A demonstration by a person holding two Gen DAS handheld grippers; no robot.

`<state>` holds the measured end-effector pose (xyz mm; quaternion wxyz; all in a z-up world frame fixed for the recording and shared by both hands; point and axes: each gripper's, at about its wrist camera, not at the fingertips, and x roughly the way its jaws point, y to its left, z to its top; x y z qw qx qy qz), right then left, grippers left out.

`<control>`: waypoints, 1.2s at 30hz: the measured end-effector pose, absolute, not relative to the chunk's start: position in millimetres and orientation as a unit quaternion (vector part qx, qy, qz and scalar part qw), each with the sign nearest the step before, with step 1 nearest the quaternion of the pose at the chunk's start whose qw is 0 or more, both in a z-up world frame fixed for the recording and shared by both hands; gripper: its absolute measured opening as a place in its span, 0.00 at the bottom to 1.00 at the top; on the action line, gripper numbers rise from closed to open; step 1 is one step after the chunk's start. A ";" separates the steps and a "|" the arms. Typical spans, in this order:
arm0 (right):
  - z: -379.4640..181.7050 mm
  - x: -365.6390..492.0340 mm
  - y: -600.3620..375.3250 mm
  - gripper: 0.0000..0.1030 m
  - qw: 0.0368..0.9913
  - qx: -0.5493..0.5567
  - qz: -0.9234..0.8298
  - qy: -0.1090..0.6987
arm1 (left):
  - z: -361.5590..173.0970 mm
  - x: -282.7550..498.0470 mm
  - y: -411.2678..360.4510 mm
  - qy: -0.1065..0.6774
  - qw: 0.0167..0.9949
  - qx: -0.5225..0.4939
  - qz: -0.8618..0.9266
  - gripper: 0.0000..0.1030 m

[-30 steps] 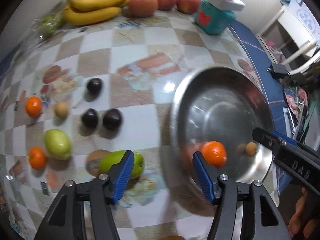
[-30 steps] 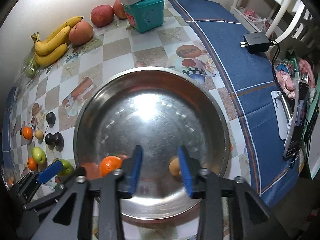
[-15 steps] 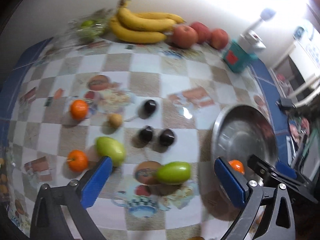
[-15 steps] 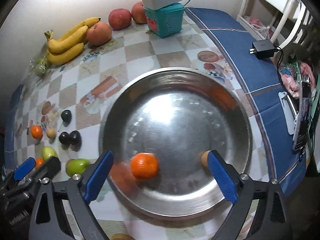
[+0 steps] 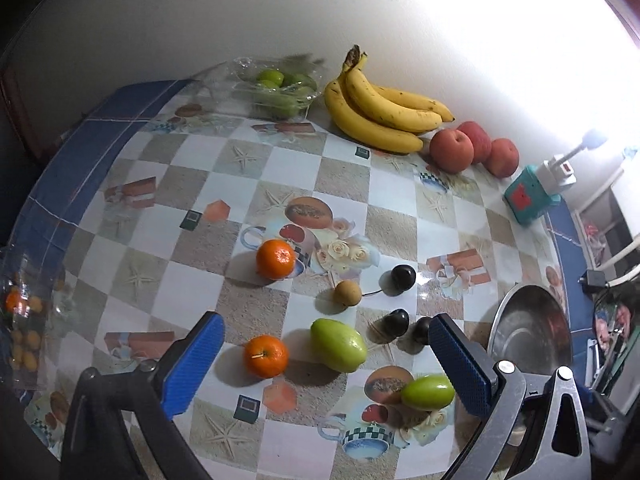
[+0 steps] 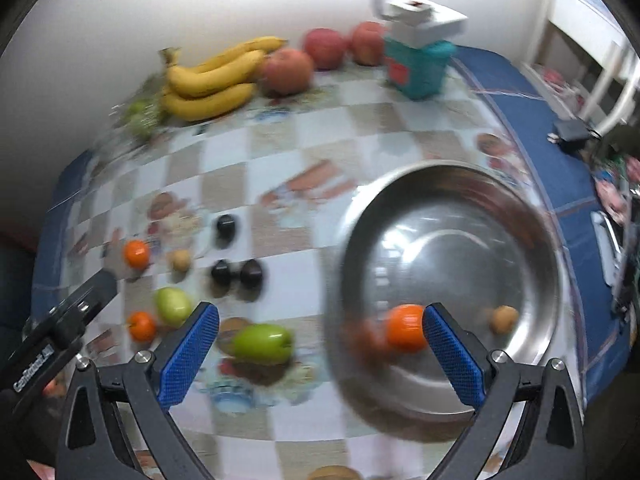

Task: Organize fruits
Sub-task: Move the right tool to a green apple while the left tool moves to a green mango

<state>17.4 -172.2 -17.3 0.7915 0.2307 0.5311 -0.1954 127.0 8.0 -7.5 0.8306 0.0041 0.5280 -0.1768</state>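
Left gripper (image 5: 324, 364) fingers spread wide, nothing pinched, right gripper (image 6: 320, 350) likewise spread, orange (image 6: 405, 327) seen in steel bowl (image 6: 532, 216), green fruits (image 5: 338, 345) scattered on worktop (image 5: 192, 184).

An orange (image 6: 405, 327) and a small tan fruit (image 6: 505, 319) are lying apart inside the steel bowl (image 6: 532, 240). On the checked tablecloth two more oranges (image 5: 275, 259) (image 5: 266, 356), two green fruits (image 5: 338, 345) (image 5: 428, 392), three dark plums (image 5: 403, 276) and a tan fruit (image 5: 348, 293) are sitting loosely grouped
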 end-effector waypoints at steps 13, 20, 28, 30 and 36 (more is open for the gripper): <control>-56.7 32.8 -142.8 0.98 0.780 0.225 -0.147 0.565 | -42.3 137.7 -0.7 0.561 0.804 0.039 -0.192 1.00; -63.5 39.0 -127.4 0.98 0.781 0.211 -0.121 0.575 | -49.2 128.0 -35.2 0.553 0.790 0.116 -0.238 1.00; -76.8 42.6 -127.2 0.73 0.771 0.213 -0.114 0.589 | -63.1 132.6 -40.6 0.574 0.773 0.123 -0.240 0.95; -82.1 42.4 -129.9 0.73 0.766 0.223 -0.115 0.592 | -69.9 133.9 -41.9 0.584 0.766 0.122 -0.240 0.92; -89.8 42.6 -133.7 0.69 0.759 0.230 -0.121 0.598 | -79.1 134.7 -47.6 0.590 0.760 0.133 -0.236 0.85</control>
